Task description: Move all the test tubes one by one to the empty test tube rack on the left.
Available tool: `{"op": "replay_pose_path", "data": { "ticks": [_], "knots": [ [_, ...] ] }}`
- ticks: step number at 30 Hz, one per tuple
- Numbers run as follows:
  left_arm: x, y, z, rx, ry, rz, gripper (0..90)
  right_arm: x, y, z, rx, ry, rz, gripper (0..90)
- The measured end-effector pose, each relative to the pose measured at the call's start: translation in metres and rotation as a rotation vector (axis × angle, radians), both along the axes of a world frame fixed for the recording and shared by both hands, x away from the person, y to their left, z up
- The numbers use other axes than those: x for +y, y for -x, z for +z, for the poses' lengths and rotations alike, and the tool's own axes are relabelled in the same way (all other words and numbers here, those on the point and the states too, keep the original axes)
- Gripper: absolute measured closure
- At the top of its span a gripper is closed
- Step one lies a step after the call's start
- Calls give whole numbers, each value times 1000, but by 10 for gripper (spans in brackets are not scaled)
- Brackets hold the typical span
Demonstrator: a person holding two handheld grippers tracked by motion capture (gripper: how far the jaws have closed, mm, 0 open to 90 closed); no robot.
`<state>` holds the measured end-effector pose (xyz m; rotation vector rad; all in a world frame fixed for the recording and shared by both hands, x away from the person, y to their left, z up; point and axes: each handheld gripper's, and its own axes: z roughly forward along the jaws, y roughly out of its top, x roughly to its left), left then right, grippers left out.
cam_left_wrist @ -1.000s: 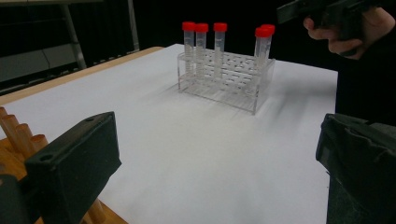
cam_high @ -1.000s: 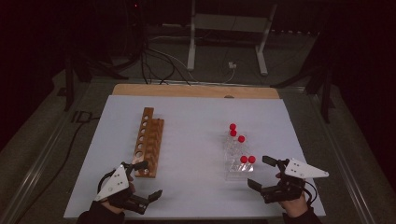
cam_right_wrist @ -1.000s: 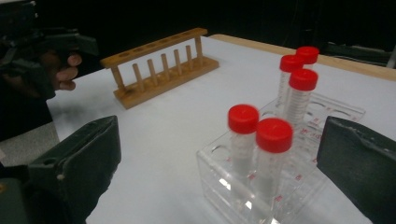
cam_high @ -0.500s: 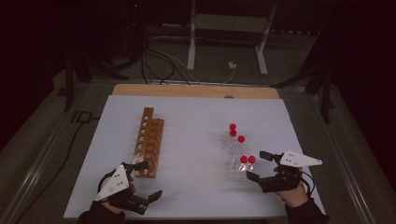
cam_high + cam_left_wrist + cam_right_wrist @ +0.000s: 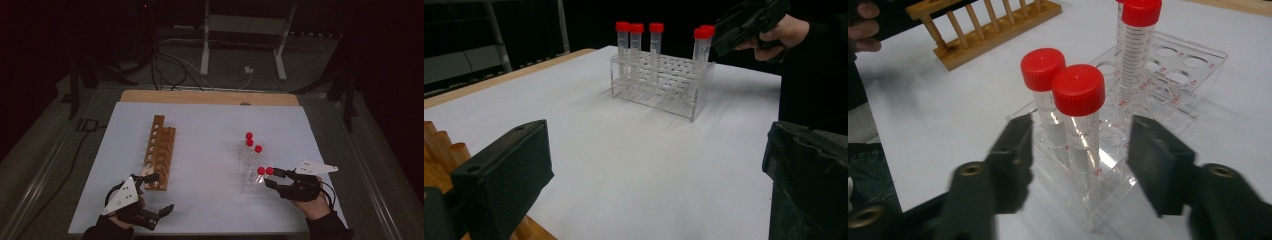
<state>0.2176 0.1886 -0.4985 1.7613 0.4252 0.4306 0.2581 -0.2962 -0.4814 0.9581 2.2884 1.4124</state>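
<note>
A clear plastic rack (image 5: 248, 172) holds several red-capped tubes on the right of the white table. My right gripper (image 5: 271, 177) has reached its near end. In the right gripper view its jaws (image 5: 1080, 150) flank the two nearest tubes, one in front (image 5: 1082, 135) and one beside it (image 5: 1045, 95). The jaws have just been closing, and a gap still shows beside each pad. My left gripper (image 5: 159, 192) stands open and empty at the front left, beside the wooden rack (image 5: 159, 150). Its jaws (image 5: 654, 190) look across at the clear rack (image 5: 659, 85).
The wooden rack (image 5: 983, 25) has empty holes and lies lengthwise left of centre. A bare wooden strip (image 5: 210, 97) borders the table's far edge. Cables and a metal stand (image 5: 245, 45) are on the floor beyond. The person's right hand (image 5: 781, 35) is behind the clear rack.
My right gripper has moved left to the clear rack's near end, and its jaws have narrowed around the nearest tubes. The left gripper has stayed put.
</note>
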Motion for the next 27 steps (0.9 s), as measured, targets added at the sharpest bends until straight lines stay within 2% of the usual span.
{"op": "replay_pose_path", "data": {
  "ticks": [1, 2, 10, 18, 27],
  "knots": [
    [0, 0, 0, -1, 0, 1, 4, 0, 0, 0, 0, 0, 0, 478],
    [0, 0, 0, 0, 1, 0, 4, 1, -1, -1, 1, 11, 1, 526],
    [0, 0, 0, 0, 2, 1, 4, 4, -3, -1, -7, 32, -7, 665],
    [0, 1, 0, 2, 2, 2, 4, 9, -4, -5, -6, 62, -2, 723],
    [0, 1, 1, 4, 0, 4, 4, 11, -1, -2, -42, 110, -7, 746]
  ]
}}
